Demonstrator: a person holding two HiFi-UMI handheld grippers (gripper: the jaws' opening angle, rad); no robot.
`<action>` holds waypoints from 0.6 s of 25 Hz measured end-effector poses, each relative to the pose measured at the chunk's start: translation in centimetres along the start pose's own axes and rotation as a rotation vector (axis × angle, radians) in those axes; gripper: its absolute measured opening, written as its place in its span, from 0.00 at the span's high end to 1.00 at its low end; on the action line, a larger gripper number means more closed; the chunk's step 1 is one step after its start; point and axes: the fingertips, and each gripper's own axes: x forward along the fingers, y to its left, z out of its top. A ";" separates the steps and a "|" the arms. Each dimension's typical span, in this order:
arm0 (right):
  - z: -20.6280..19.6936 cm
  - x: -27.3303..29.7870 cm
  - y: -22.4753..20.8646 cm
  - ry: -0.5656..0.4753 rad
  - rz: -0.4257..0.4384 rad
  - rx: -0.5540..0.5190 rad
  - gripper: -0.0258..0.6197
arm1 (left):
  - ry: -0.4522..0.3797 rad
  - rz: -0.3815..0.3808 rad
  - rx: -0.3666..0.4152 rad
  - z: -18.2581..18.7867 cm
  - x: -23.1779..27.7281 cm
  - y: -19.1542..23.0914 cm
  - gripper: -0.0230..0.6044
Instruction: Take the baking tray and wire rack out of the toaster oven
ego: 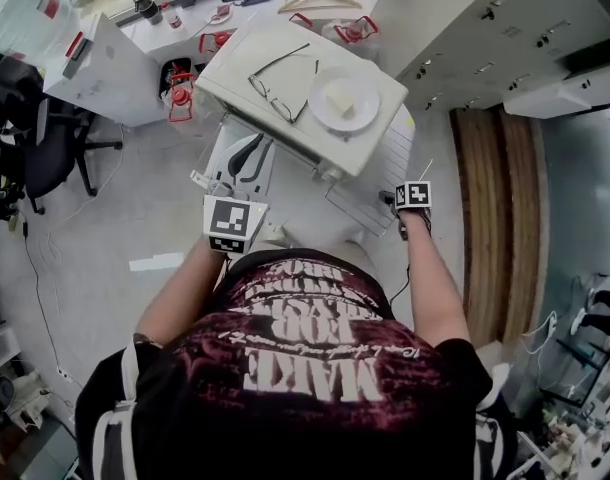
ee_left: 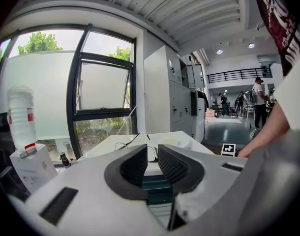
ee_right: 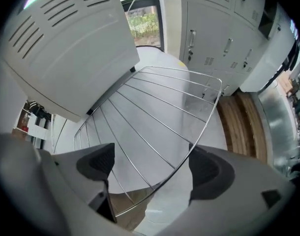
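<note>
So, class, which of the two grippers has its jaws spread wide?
The right gripper: its jaws stand wide apart over the wire rack, whose rim runs between them. The left gripper shows only a narrow gap, holding nothing.

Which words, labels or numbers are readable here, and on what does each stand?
"MAKE": on the person's T-shirt, upside down in the head view.
The T-shirt's other lines: too distorted to read.
Red label on the plastic bottle: too blurred to read.
</note>
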 end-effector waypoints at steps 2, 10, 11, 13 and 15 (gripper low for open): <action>0.4 -0.6 0.1 -0.038 -0.032 -0.019 0.24 | 0.008 -0.021 -0.001 -0.6 -0.3 0.4 0.85; -0.1 0.3 0.0 -0.056 -0.100 -0.010 0.24 | 0.043 -0.082 0.032 -1.8 -1.8 -0.3 0.85; -0.2 0.4 -0.1 -0.057 -0.106 -0.009 0.23 | 0.043 -0.084 0.039 -1.9 -2.0 -0.6 0.85; -0.3 0.6 -0.3 -0.063 -0.113 -0.007 0.23 | 0.046 -0.082 0.045 -2.1 -2.4 -1.3 0.85; -0.3 0.6 -0.3 -0.082 -0.109 -0.010 0.22 | 0.049 -0.078 0.046 -2.3 -2.7 -1.8 0.85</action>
